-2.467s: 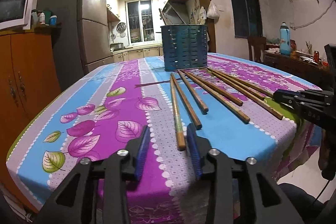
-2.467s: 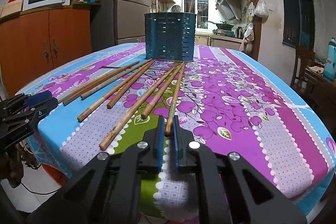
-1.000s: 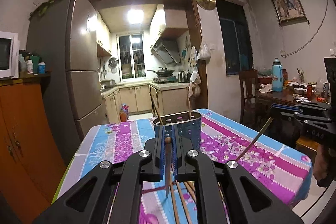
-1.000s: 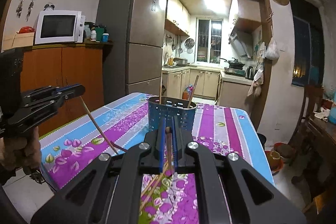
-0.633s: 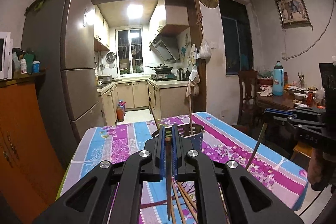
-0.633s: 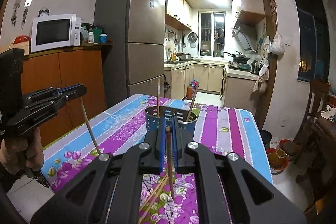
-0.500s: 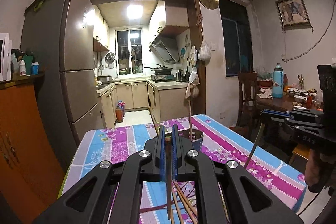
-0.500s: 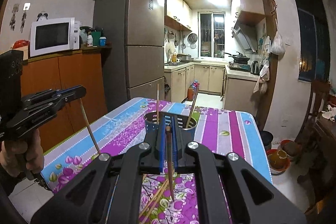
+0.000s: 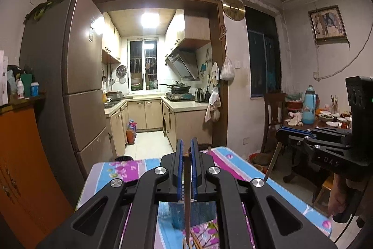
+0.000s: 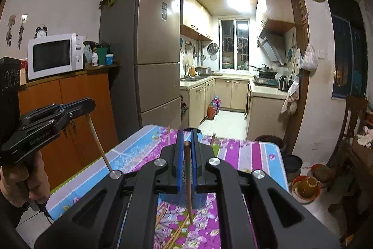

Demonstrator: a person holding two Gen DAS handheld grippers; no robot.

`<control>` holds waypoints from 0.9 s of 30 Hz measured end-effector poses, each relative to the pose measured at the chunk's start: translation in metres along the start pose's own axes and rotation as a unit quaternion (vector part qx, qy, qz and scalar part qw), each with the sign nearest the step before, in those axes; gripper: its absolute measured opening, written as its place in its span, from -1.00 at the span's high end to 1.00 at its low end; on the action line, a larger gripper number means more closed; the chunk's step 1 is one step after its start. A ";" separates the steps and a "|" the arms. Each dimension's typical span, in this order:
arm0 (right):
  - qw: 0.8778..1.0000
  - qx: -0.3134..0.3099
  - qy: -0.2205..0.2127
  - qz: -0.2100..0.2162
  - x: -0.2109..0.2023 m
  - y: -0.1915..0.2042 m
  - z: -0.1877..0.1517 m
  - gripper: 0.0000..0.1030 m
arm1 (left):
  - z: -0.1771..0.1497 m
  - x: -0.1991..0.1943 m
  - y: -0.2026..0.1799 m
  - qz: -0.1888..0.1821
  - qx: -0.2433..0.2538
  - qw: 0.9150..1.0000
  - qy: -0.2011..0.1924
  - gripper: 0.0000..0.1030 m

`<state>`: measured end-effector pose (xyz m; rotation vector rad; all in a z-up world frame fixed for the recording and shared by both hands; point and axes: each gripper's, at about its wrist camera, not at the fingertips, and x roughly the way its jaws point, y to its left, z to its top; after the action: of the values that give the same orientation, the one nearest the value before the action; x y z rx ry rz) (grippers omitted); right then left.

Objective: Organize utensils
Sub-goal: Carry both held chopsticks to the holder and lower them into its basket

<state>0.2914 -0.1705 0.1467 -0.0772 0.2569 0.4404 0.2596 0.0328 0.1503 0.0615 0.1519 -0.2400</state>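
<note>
My left gripper (image 9: 185, 153) is shut on a wooden chopstick (image 9: 187, 209) that hangs down, tip pointing toward the table. My right gripper (image 10: 185, 139) is shut on another chopstick (image 10: 188, 188) that also hangs down. Both are raised above the table. The blue perforated utensil holder (image 9: 179, 214) stands just beyond and below the left fingers; in the right wrist view the holder (image 10: 173, 198) is largely hidden behind the gripper, with two chopsticks (image 10: 168, 133) standing in it. Several loose chopsticks (image 10: 176, 233) lie on the floral tablecloth (image 10: 244, 153).
The right gripper (image 9: 283, 130) shows at the right of the left wrist view, and the left gripper (image 10: 89, 106) at the left of the right wrist view. A fridge (image 10: 153, 62), an orange cabinet (image 10: 70, 109) and a side table with a chair (image 9: 272, 118) surround the table.
Both grippers closed on a chopstick each, lifted them off the table and carried them forward over the holder; the chopsticks now hang more steeply.
</note>
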 end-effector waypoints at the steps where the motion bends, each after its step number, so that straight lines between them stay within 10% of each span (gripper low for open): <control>1: 1.000 0.002 0.000 0.001 0.002 -0.002 0.006 0.91 | 0.009 0.002 -0.001 0.002 0.001 1.000 -0.004 0.85; 15: 1.000 -0.005 -0.019 -0.008 0.037 -0.023 0.089 0.91 | 0.084 0.056 0.002 0.019 -0.001 1.000 -0.020 0.85; 27: 1.000 0.002 -0.005 0.012 0.081 -0.034 0.091 0.91 | 0.071 0.114 0.013 0.019 -0.006 1.000 0.000 0.85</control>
<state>0.3974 -0.1567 0.2138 -0.0674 0.2498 0.4629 0.3819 0.0130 0.2029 0.0524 0.1520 -0.2020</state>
